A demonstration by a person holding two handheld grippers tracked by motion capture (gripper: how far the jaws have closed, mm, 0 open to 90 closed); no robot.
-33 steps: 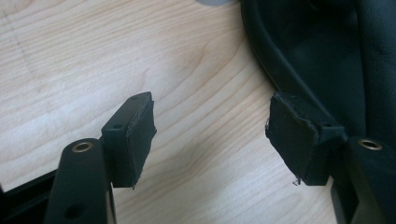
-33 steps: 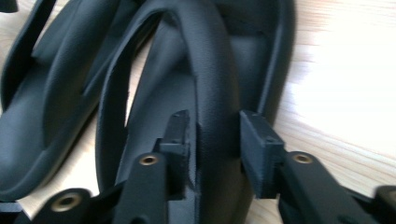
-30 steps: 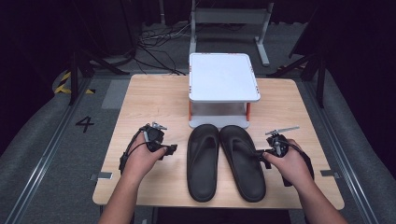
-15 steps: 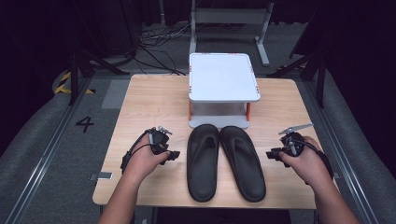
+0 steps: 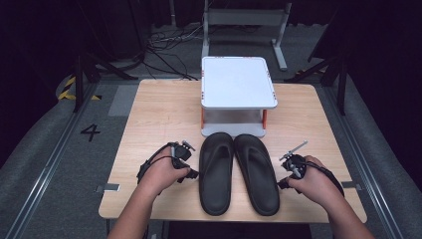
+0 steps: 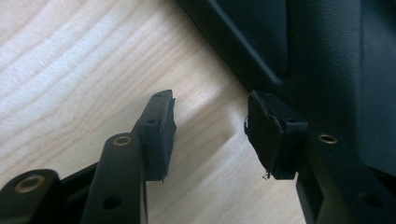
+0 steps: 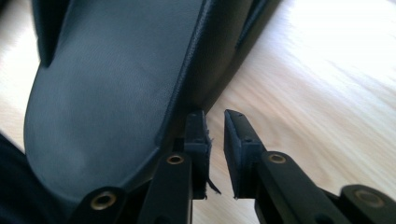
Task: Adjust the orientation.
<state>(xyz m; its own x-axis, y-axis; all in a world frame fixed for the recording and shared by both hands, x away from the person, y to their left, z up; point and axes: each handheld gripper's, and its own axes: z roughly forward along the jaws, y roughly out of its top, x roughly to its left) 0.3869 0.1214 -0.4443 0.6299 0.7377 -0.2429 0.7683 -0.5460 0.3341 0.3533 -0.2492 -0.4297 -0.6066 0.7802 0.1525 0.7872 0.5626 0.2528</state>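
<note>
A pair of black flip-flops lies side by side on the wooden table [image 5: 149, 109], toes pointing at the white two-tier stand [image 5: 238, 82] and almost touching its lower shelf; the stand sits at the far middle of the table. The left flip-flop [image 5: 216, 172] and the right flip-flop [image 5: 256, 172] touch along their inner edges. The left gripper [image 5: 193, 174] rests low on the table just left of the left flip-flop, on the near side of the stand; in the left gripper view its pads [image 6: 161, 135] stand apart with bare wood between them, one pad right against the sole's edge, and the jaws have just been closing. The right gripper [image 5: 282, 183] sits just right of the right flip-flop; in the right gripper view its pads [image 7: 196, 140] are drawn nearly together (only a thin slit of table between them), beside the sole's rim, gripping nothing.
</note>
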